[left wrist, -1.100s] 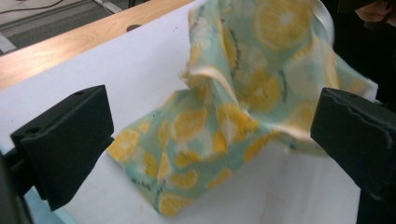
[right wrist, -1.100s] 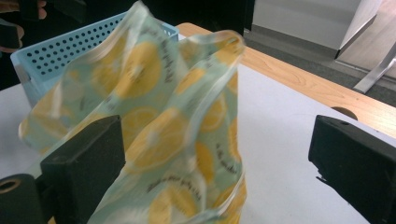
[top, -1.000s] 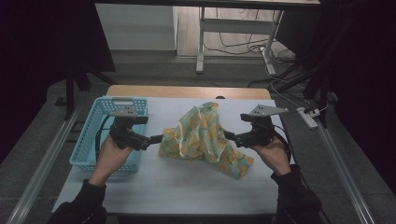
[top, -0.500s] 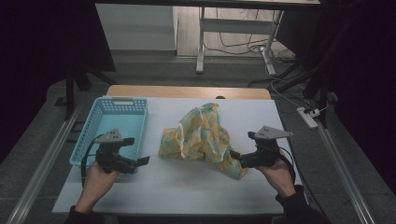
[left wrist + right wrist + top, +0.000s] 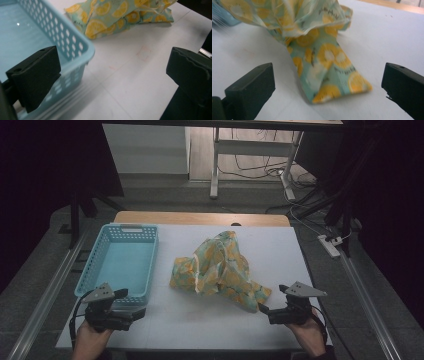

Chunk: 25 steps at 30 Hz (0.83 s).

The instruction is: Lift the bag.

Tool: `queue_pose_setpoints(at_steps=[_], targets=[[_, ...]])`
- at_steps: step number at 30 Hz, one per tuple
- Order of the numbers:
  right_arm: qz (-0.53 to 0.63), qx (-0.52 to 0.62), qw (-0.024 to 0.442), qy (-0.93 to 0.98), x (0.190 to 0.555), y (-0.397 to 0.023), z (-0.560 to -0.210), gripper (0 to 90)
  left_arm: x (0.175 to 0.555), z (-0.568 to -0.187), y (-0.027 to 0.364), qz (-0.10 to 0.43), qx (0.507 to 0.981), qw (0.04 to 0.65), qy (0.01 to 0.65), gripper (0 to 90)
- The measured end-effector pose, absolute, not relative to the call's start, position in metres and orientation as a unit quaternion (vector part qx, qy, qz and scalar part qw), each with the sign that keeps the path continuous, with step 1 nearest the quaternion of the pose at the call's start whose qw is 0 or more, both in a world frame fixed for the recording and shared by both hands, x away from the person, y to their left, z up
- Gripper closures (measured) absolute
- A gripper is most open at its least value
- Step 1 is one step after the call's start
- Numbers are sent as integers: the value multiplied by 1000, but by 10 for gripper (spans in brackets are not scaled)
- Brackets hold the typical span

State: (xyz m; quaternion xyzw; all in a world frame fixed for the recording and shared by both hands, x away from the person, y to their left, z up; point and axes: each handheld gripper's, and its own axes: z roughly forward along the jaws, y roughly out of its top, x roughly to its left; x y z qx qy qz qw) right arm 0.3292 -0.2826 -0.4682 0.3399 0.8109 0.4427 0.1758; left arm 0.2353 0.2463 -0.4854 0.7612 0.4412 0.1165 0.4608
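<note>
The lemon-print cloth [image 5: 322, 57] carries small dark lettering, too blurred to read.

The cloth [image 5: 220, 270] lies bunched at the middle of the surface [image 5: 280, 250], with the basket [image 5: 122, 262] just to its left. My left gripper [image 5: 131, 311] sits before the basket's near wall, perhaps touching it. My right gripper [image 5: 264, 309] sits just before the cloth's near right corner, apart from it.

— What do the tools look like?
— Both the left gripper [image 5: 134, 312] and the right gripper [image 5: 264, 309] are black, with blocky ridged jaws, grey triangular top plates and trailing black cables.
</note>
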Motion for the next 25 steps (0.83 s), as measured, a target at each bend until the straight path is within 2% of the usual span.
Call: queue_pose_setpoints(at_steps=[13, 17, 20, 25], targets=[[403, 362, 188, 819, 300, -305, -488, 0, 202, -511, 264, 140, 761, 410, 482, 0], [391, 376, 174, 822, 293, -311, -494, 0, 199, -519, 268, 138, 766, 384, 496, 0], [369, 382, 162, 832, 292, -312, -501, 0, 199, -519, 269, 138, 762, 387, 501, 0], [367, 380, 165, 833, 292, -312, -501, 0, 202, -519, 268, 132, 765, 378, 504, 0]])
